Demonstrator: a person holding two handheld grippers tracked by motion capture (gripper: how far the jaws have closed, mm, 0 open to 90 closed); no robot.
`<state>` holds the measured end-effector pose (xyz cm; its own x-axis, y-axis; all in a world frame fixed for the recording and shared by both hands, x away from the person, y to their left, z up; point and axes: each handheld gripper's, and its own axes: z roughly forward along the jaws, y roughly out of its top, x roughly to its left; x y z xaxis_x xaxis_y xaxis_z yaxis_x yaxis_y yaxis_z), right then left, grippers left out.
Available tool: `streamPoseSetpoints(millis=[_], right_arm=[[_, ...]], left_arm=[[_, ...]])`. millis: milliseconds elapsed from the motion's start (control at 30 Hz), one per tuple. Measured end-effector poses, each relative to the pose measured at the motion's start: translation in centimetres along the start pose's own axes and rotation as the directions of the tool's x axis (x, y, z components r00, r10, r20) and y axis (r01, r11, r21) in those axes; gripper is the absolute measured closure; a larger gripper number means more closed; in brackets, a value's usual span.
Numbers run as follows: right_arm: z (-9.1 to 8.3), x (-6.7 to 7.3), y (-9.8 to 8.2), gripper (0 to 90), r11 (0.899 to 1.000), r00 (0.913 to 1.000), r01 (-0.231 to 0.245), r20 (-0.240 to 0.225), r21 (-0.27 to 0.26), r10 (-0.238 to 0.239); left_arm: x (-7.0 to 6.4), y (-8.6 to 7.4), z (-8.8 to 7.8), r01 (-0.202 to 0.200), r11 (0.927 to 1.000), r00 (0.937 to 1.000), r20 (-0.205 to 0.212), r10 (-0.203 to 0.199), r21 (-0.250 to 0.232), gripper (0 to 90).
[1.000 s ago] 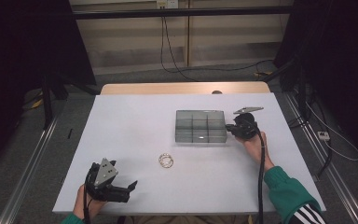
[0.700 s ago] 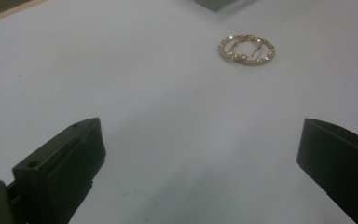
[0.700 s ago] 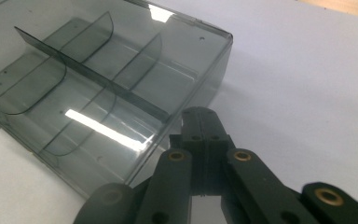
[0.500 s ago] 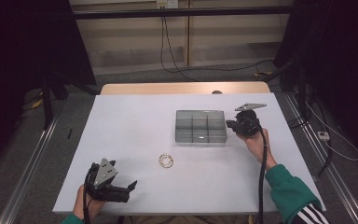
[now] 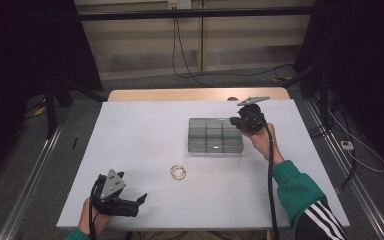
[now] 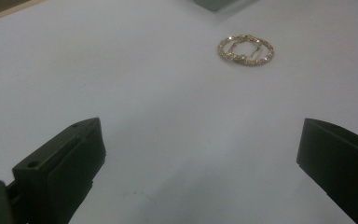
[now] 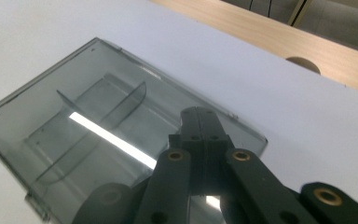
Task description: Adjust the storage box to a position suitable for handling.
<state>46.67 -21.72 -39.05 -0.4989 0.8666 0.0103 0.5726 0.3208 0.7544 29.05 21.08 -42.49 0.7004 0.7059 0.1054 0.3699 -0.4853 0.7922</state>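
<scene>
A smoky clear compartment box lies flat, lid shut, on the white table's right half.

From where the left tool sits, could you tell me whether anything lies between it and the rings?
Nothing visible does. The left tool has its jaws wide open, and bare table runs from them to the rings. The grey box lies beyond the rings, off that path.

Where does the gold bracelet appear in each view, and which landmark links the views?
High view: gold bracelet lies centre-low on the white table.
Left gripper view: upper right, beyond the open jaws.
Right gripper view: not in it.
Shared landmark: grey compartment box.
</scene>
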Motion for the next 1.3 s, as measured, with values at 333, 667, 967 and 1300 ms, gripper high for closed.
streamPoseSetpoints(millis=[333,667,967,1300], right_arm=[[3.7,0.8,2.9,90.0,0.999,0.9998,-0.003,0.021,0.046,0.002],[7.2,0.9,4.6,90.0,0.991,0.9984,-0.021,0.054,0.13,0.014],[8.7,1.1,4.8,90.0,0.982,0.9986,-0.03,0.048,0.186,0.021],[9.4,1.7,5.2,90.0,0.974,0.9982,-0.013,0.06,0.225,0.0]], left_arm=[[0.1,0.0,0.1,0.003,1.0,1.0,0.001,-0.003,0.004,0.6],[0.1,0.0,0.3,0.009,1.0,0.9999,0.013,-0.009,-0.002,0.6],[0.2,0.0,0.3,0.002,0.9999,0.9999,0.012,-0.003,0.01,0.6],[0.1,0.0,0.3,0.008,1.0,0.9999,0.013,-0.008,0.001,0.6]])
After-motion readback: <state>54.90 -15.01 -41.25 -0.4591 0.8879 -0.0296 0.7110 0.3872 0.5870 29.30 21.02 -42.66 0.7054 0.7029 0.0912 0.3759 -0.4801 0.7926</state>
